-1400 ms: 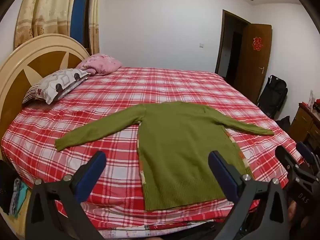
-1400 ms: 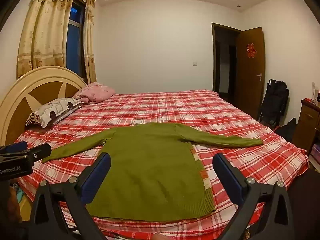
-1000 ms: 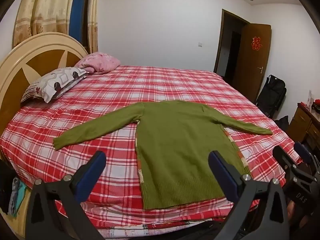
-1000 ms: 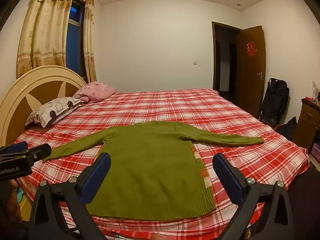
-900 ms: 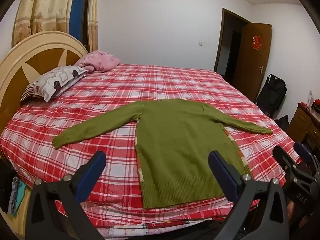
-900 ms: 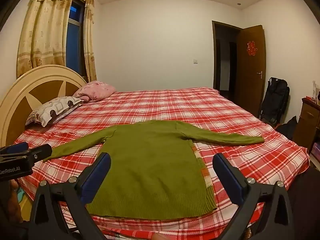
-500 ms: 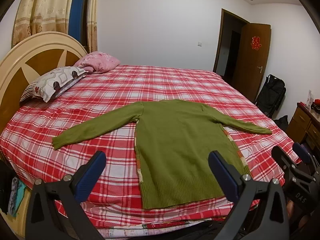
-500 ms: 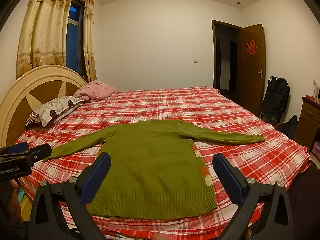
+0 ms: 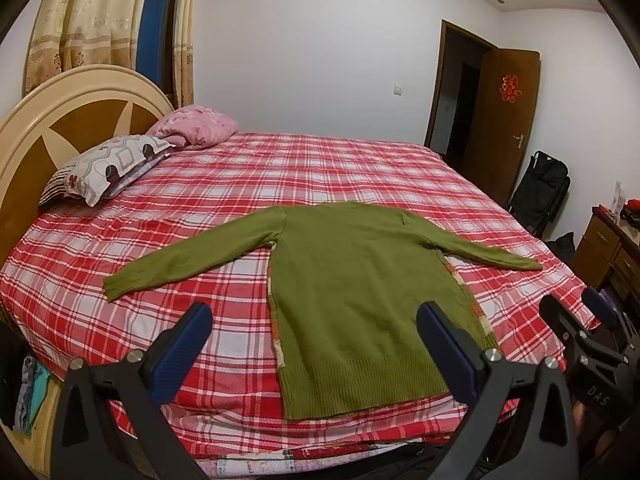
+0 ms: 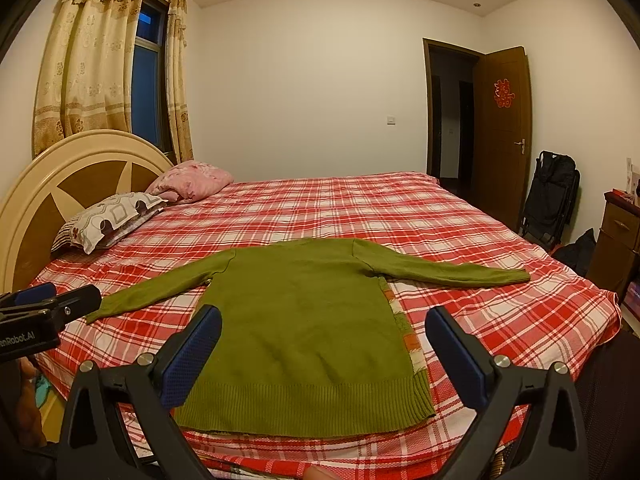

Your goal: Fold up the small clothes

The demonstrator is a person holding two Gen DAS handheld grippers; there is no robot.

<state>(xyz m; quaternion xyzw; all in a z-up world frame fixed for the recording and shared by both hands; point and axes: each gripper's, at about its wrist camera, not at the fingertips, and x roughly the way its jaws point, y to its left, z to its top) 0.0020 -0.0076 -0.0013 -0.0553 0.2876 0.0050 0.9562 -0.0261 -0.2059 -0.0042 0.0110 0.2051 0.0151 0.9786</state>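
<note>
A green long-sleeved sweater (image 9: 360,280) lies flat on the red plaid bed (image 9: 320,168), both sleeves spread out, hem toward me. It also shows in the right wrist view (image 10: 304,320). My left gripper (image 9: 316,344) is open and empty, above the near bed edge before the hem. My right gripper (image 10: 324,344) is open and empty, also held just before the hem. Each gripper shows at the edge of the other's view: the right one (image 9: 580,320), the left one (image 10: 44,308).
A patterned pillow (image 9: 104,168) and a pink pillow (image 9: 196,130) lie by the curved headboard (image 9: 60,120) at left. An open door (image 9: 504,128), a black bag (image 9: 540,192) and a wooden cabinet (image 9: 604,248) stand at right.
Both views have shifted slightly, with the sweater sitting a little higher in frame. Both grippers stay open and the sweater has not moved.
</note>
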